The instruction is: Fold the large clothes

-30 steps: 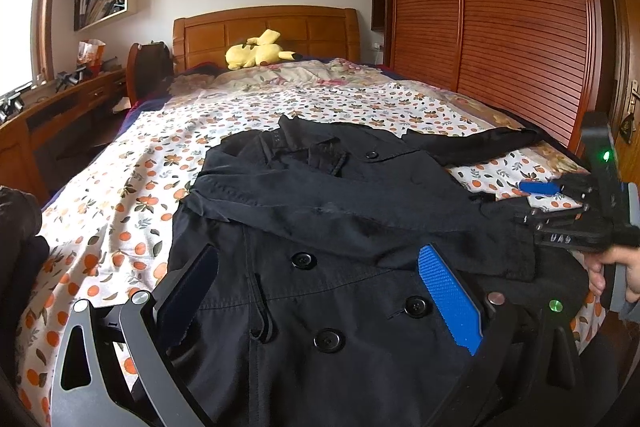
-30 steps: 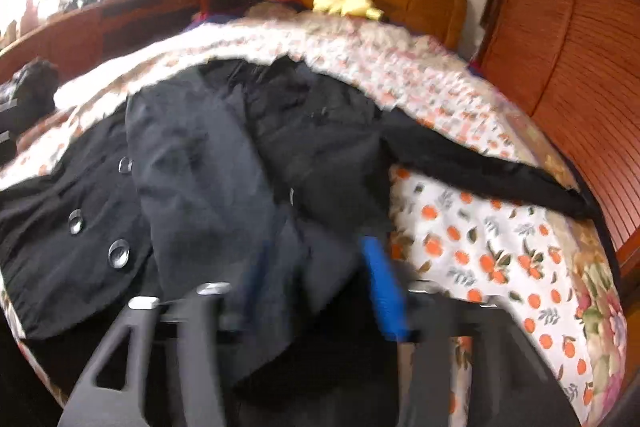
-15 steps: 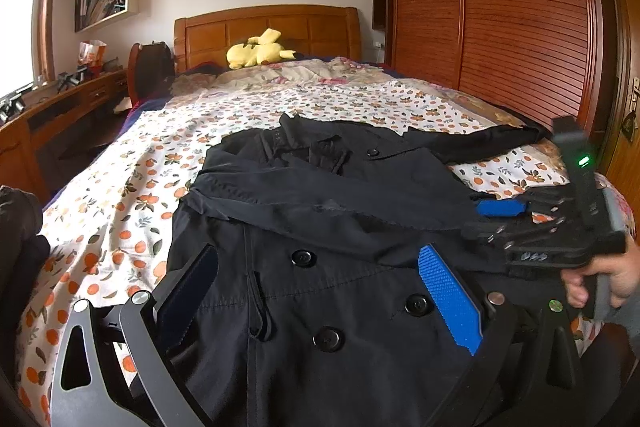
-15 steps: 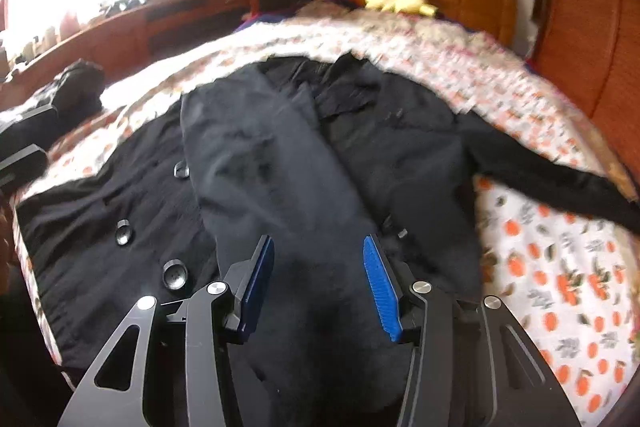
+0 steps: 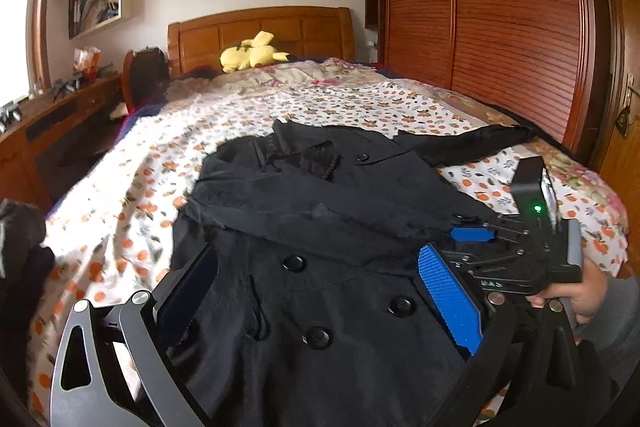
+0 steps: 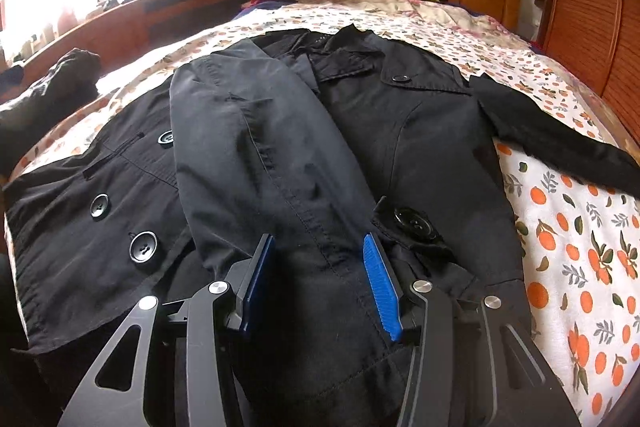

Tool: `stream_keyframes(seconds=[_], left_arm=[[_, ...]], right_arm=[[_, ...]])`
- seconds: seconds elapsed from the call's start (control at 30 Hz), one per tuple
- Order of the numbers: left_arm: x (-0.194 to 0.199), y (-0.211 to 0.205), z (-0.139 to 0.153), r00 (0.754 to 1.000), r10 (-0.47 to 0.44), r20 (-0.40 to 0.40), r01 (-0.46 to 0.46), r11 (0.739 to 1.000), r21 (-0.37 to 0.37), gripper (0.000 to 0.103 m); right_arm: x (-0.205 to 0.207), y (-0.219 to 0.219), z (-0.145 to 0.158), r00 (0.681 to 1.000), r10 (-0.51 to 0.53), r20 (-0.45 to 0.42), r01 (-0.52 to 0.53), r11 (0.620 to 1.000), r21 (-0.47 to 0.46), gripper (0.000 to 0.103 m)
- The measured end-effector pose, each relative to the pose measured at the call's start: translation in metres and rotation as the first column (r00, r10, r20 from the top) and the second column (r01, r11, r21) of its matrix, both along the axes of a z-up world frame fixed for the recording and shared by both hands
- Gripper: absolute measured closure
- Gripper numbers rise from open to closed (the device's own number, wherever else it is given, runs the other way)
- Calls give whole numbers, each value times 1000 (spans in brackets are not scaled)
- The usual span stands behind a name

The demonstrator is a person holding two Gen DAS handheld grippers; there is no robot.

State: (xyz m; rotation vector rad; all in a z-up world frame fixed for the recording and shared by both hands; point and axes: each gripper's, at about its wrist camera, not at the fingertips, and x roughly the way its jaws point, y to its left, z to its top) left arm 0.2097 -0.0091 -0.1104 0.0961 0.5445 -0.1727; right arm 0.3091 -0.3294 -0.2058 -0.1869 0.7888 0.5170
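A black double-breasted coat (image 5: 304, 227) lies spread face up on the bed (image 5: 132, 171), its hem at the foot edge and its collar toward the wooden headboard (image 5: 260, 27). One sleeve (image 6: 256, 155) is folded across the chest (it runs down over the front toward the foot edge); the other sleeve (image 6: 560, 135) stretches out sideways over the orange-print bedcover toward the bed's wardrobe-side edge.

The left hand-held gripper (image 5: 320, 291) hovers above the buttoned lower front near the foot edge, its blue pads well apart with nothing between them but the cloth far beneath.

The right hand-held gripper (image 6: 320, 283) sits low over the end of the folded sleeve, its two pads standing apart on either side of the sleeve's stitched seam; the fingers straddle the cloth without pinching it. Just beside its right pad lies a cuff tab with a large button (image 6: 414, 225). A hand (image 5: 580, 291) grips its handle at the bed's foot corner.

A yellow plush toy (image 5: 252, 57) rests by the headboard.
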Motion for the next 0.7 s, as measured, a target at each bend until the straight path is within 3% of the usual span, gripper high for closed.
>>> stream_keyframes(seconds=[0.23, 0.5, 0.7], left_arm=[[33, 3, -4, 1000, 8, -11, -9, 1000, -20, 2], [103, 0, -39, 997, 27, -66, -27, 1000, 6, 2], [129, -10, -69, 992, -9, -129, 8, 1000, -6, 2]], right_arm=[[1, -1, 0, 1000, 0, 1, 0, 1000, 4, 58], [0, -2, 0, 1000, -1, 6, 1, 1000, -4, 58], [0, -2, 0, 1000, 0, 6, 0, 1000, -5, 58]])
